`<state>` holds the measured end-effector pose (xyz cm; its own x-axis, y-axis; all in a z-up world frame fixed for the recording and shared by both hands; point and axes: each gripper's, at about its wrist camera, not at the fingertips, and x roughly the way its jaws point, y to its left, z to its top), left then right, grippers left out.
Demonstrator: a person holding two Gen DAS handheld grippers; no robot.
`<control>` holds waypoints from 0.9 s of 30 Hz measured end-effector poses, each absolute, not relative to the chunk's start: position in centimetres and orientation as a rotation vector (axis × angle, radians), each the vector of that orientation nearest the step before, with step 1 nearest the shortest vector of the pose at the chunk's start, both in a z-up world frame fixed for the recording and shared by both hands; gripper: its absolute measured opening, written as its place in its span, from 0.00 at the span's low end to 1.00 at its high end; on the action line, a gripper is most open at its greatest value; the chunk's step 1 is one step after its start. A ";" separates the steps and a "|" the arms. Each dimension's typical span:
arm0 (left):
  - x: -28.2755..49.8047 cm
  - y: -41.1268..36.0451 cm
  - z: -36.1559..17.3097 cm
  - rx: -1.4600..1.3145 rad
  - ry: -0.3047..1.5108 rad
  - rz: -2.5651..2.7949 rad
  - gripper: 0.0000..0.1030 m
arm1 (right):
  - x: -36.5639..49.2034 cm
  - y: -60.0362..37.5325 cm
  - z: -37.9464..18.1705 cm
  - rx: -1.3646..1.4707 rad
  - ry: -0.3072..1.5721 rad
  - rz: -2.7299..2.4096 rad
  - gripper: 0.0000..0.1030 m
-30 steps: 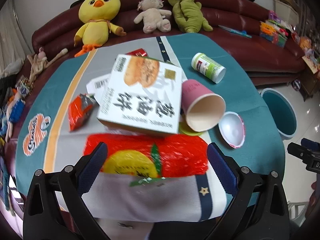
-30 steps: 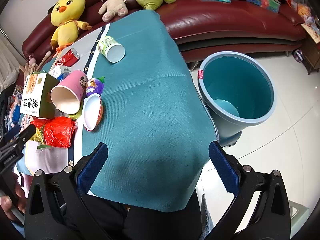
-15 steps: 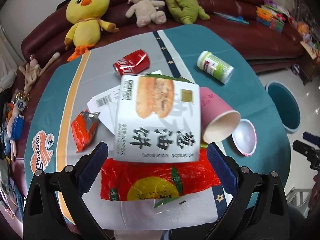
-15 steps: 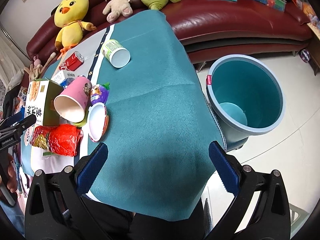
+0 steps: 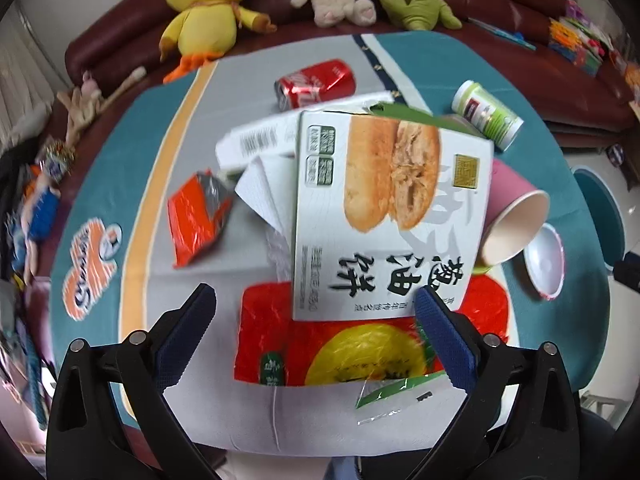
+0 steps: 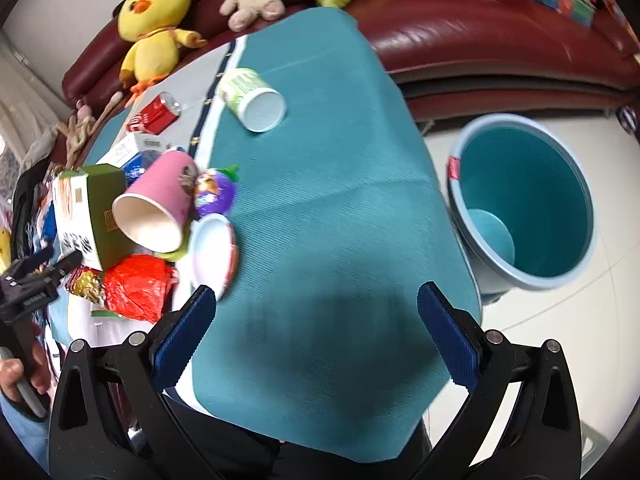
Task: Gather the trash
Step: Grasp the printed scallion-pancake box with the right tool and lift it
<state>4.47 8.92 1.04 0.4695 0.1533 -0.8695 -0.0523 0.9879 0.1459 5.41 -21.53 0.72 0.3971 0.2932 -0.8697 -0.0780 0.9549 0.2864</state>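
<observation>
On the cloth-covered table [image 5: 192, 420], a white food box [image 5: 384, 216] printed with a bread picture lies ahead of the left gripper [image 5: 316, 332], whose blue-padded fingers [image 5: 184, 332] stand wide apart and hold nothing; the box's near edge sits between the fingertips' line of sight, resting on a red and yellow plastic bag [image 5: 352, 348]. Just right of the box one pink paper cup [image 5: 512, 220] lies on its side, mouth toward the camera, with one white lid [image 5: 544, 260] beside it. Beyond the box lie one red soda can [image 5: 316, 82] and one green-labelled tub [image 5: 486, 114]; left of the box lies one crumpled red wrapper [image 5: 196, 216]. White paper and a barcode slip poke out from under the box, their full shape hidden. From the right wrist view, the right gripper [image 6: 316, 332] also gapes wide and empty over bare teal cloth, well right of the box, and one teal bin [image 6: 524, 204] stands on the floor beyond the table edge. A purple item [image 6: 214, 194] behind the cup is hard to identify. Three plush toys [image 5: 208, 4] sit on the sofa [image 5: 500, 12].
</observation>
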 end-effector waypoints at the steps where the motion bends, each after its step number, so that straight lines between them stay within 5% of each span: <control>1: 4.3 9.4 0.8 0.089 1.077 0.129 0.97 | 5.6 -20.9 1.0 0.199 1.138 0.250 0.94; 11: 3.5 12.1 -1.1 -0.004 1.073 0.109 0.97 | 8.7 -12.9 5.2 0.119 1.143 0.501 0.94; 27: 1.4 18.5 -1.8 -0.133 1.009 0.062 0.97 | 8.7 2.6 7.1 -0.452 1.119 0.858 0.94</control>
<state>1.44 18.47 -1.80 0.5317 -0.0096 -0.8469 -0.1131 0.9902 -0.0823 8.66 2.61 7.07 0.1746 0.3667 -0.9138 -0.7868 0.6100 0.0944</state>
